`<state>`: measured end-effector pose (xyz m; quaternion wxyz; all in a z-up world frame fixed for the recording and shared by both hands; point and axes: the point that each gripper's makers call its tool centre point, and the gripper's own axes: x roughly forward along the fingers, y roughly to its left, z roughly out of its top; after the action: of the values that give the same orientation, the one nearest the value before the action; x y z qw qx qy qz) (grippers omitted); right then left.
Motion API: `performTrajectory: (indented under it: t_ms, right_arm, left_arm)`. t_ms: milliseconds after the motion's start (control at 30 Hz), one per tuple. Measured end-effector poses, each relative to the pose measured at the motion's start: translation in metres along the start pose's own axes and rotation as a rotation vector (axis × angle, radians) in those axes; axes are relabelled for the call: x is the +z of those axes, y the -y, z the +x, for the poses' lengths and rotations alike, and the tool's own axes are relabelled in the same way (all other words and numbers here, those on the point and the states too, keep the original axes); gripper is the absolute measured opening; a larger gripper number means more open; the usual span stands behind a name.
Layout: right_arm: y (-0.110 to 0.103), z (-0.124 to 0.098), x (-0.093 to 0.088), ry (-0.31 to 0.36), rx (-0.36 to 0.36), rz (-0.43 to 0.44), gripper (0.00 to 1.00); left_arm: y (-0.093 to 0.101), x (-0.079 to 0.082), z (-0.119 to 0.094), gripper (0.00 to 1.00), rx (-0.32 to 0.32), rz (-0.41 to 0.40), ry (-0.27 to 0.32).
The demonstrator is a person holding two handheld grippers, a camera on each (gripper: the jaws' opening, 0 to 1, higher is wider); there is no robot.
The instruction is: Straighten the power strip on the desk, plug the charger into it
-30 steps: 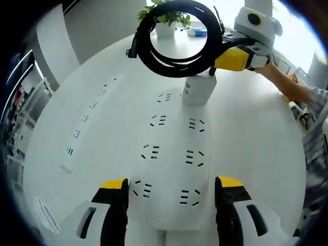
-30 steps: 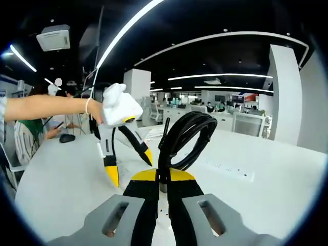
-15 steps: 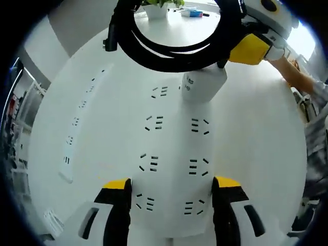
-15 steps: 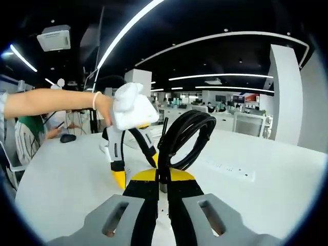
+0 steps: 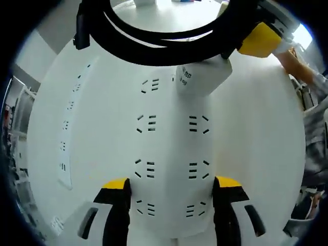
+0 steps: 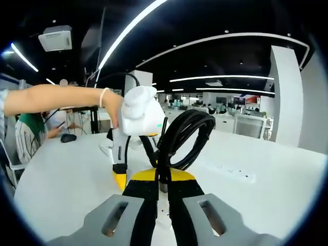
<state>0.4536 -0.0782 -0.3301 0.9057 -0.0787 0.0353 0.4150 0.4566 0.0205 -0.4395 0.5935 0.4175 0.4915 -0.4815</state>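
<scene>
The left gripper (image 5: 171, 192), jaws spread, straddles the strip (image 5: 171, 154) at 6 o'clock, squared along its view, so straightening looks about done. The right gripper (image 6: 158, 185), jaws pinched on the charger (image 5: 202, 78) with its coiled cord (image 6: 182, 136), holds it just over the strip's far sockets at 12; plugging remains. Since a second ago the charger looms larger and the left gripper has closed in.

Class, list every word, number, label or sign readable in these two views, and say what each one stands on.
None reads clearly.
White charger: small dark print on its face, too blurred to read.
Power strip: socket slots, no legible lettering.
Second strip: nothing legible.
Red background sign: too small.
</scene>
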Motion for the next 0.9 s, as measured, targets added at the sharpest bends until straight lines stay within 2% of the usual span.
performTrajectory:
  t_ms: [133, 200, 267, 333, 367, 467, 500, 733, 833, 900]
  right_arm:
    - [-0.002, -0.001, 0.0, 0.017, -0.005, -0.058, 0.05]
    - [0.002, -0.002, -0.012, -0.059, -0.029, -0.097, 0.06]
    - [0.002, -0.004, -0.02, -0.094, -0.04, -0.131, 0.1]
    - [0.002, -0.004, -0.015, -0.063, -0.026, -0.138, 0.11]
    - [0.005, -0.004, -0.015, -0.082, -0.03, -0.173, 0.1]
    - [0.002, -0.001, -0.009, -0.1, 0.01, -0.348, 0.07]
    - [0.001, 0.0, -0.008, -0.117, -0.002, -0.333, 0.07]
    - [-0.016, -0.005, -0.012, -0.245, 0.176, -0.391, 0.06]
    - [-0.022, -0.008, -0.013, -0.279, 0.26, -0.496, 0.05]
    - [-0.019, -0.009, -0.012, -0.321, 0.284, -0.516, 0.05]
  left_arm:
    - [-0.002, 0.0, 0.002, 0.65, -0.017, 0.006, -0.039]
    - [-0.003, 0.0, 0.002, 0.65, -0.026, 0.012, -0.067]
    - [-0.003, 0.0, 0.002, 0.65, -0.031, 0.018, -0.079]
    - [-0.002, 0.0, 0.002, 0.65, -0.032, 0.028, -0.088]
    - [-0.002, 0.0, 0.002, 0.65, -0.033, 0.031, -0.092]
    - [-0.002, 0.0, 0.001, 0.65, -0.033, 0.044, -0.113]
    - [-0.002, 0.0, 0.001, 0.65, -0.033, 0.049, -0.118]
    - [-0.001, 0.0, 0.001, 0.65, -0.037, 0.098, -0.119]
    - [-0.001, 0.001, 0.002, 0.65, -0.037, 0.112, -0.125]
    - [-0.001, 0.001, 0.002, 0.65, -0.037, 0.115, -0.13]
